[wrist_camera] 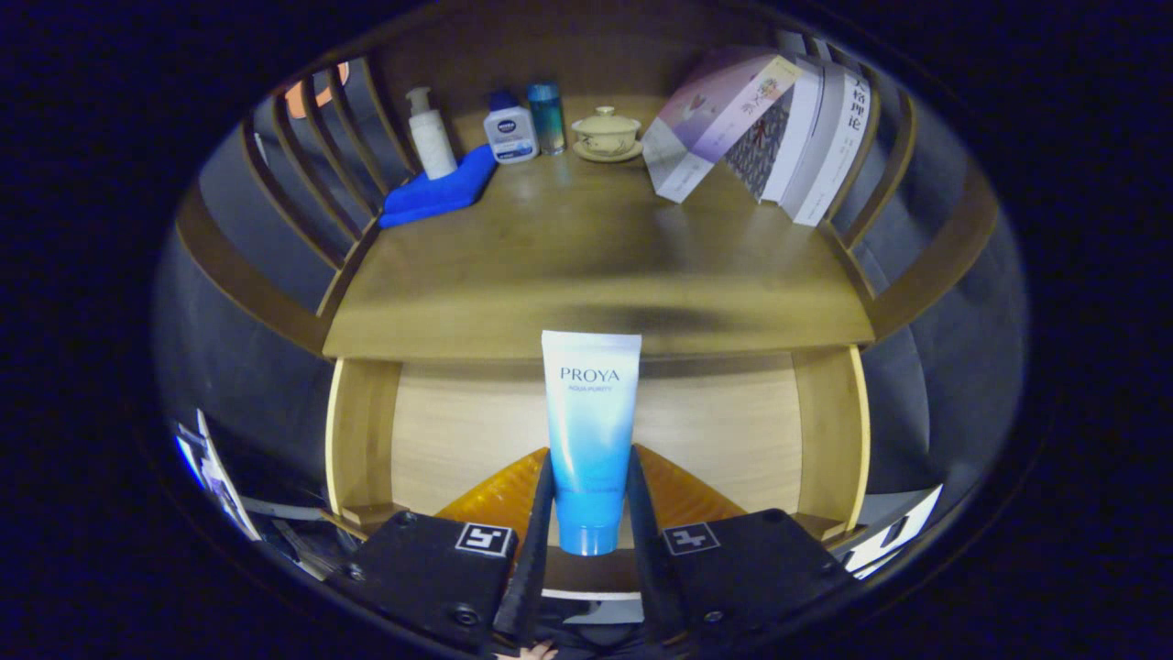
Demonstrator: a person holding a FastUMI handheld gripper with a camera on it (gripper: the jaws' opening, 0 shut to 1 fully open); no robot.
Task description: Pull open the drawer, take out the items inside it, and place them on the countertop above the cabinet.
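Observation:
My gripper (586, 500) is shut on a white-to-blue cosmetic tube (589, 431), held upright with its blue cap down between the two fingers. Below and behind the tube the wooden drawer (367, 431) stands pulled open, its pale floor bare around the tube. The tube's top reaches the front edge of the wooden countertop (596, 275), which stretches away beyond the fingers.
At the back of the countertop stand a white pump bottle (431, 133), a blue cloth (440, 192), a small white-and-blue bottle (510, 131), a blue bottle (547, 116) and a lidded ceramic cup (606, 134). Several books (779, 128) lean at the back right. Slatted rails flank both sides.

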